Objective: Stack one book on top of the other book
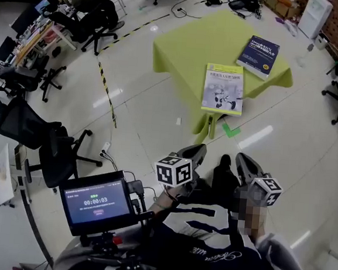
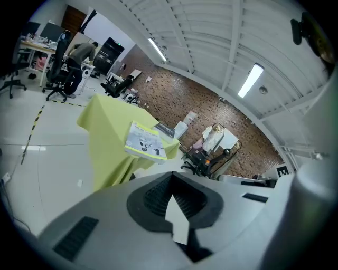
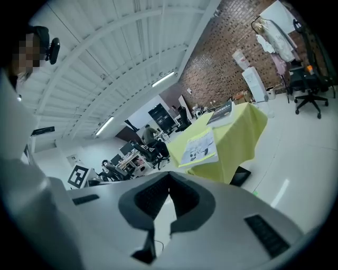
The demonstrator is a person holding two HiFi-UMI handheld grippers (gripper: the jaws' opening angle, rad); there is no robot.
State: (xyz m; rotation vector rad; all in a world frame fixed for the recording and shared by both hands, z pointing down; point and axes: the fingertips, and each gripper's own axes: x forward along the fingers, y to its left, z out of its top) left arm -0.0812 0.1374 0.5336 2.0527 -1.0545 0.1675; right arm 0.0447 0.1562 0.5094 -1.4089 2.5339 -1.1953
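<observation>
1. Grey-black pads of the left gripper are pressed together with nothing between them. The right gripper is the same, closed and empty. Both sit low, close to the person's body and tipped slightly down, well apart from the table.
2. A small screen on a stand by the person's left side shows a timer.
3. The floor is pale, glossy tile. A green tape mark lies just in front of the table, and a yellow-black hazard strip runs off to the left.
4. The table is covered by a yellow-green cloth that hangs down its sides.
5. A light-covered book lies flat at the near edge and seems to overhang it a little.
6. A dark blue book lies flat further back, toward the right corner. It is near the light one with no overlap.
7. Progress judged as not started: neither book is lifted or gripped. Left to do: approach the table, grip one book and lay it on the other.
8. The room is an open office or lab. Black office chairs stand on the left, and a seated person is at a desk beyond them. At the far side are a brick wall and ceiling strip lights.
</observation>
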